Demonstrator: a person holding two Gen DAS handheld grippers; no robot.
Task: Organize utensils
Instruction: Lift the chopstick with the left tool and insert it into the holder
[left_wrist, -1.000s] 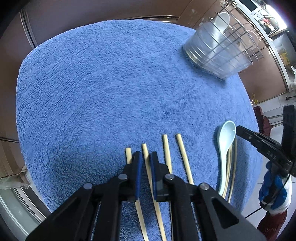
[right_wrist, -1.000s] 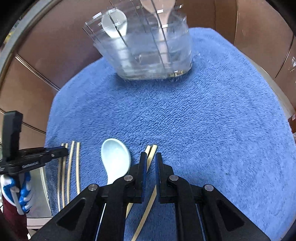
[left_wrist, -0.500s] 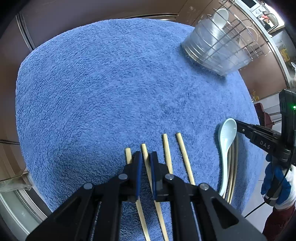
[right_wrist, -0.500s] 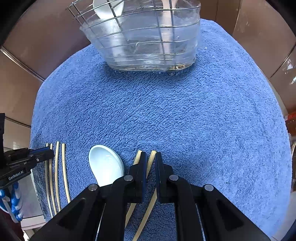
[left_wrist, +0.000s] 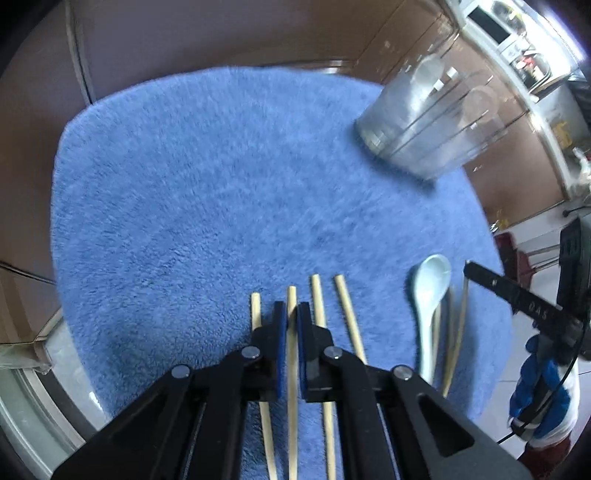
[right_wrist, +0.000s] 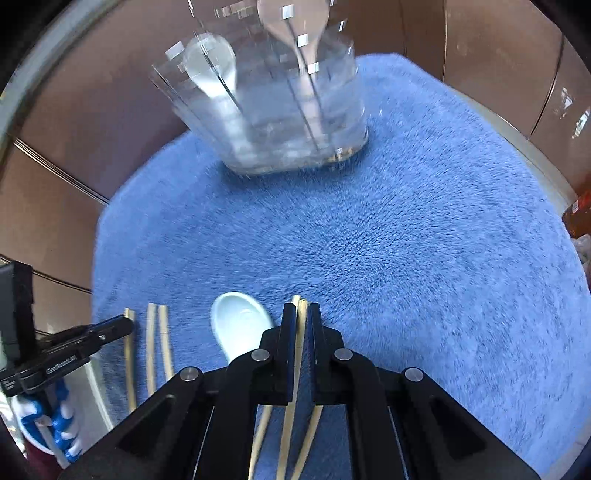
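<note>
1. The left gripper (left_wrist: 291, 321) sits at the lower centre of the left wrist view, its blue-padded fingers (left_wrist: 279, 332) drawn narrow on a single pale chopstick (left_wrist: 291, 354) that runs up between them.
2. Three more loose chopsticks (left_wrist: 317, 306) lie side by side on the blue towel (left_wrist: 184, 206), one left of the held stick and two to its right.
3. At the right of that view a light blue ceramic spoon (left_wrist: 430, 295) lies bowl-up on the towel.
4. The right gripper (right_wrist: 302, 325) is at the lower centre of the right wrist view, fingers (right_wrist: 289, 332) narrow and clamped on a chopstick pair (right_wrist: 300, 332); the tips stick out just above the fingers.
5. The spoon's bowl is just left of those fingers.
6. A clear utensil holder (right_wrist: 273, 122) in a wire frame stands at the top of the right wrist view, on the towel's far edge, with two spoons (right_wrist: 212, 70) upright inside; it is blurred.
7. The towel covers the bench (right_wrist: 491, 110), whose rim shows at the upper right.
</note>
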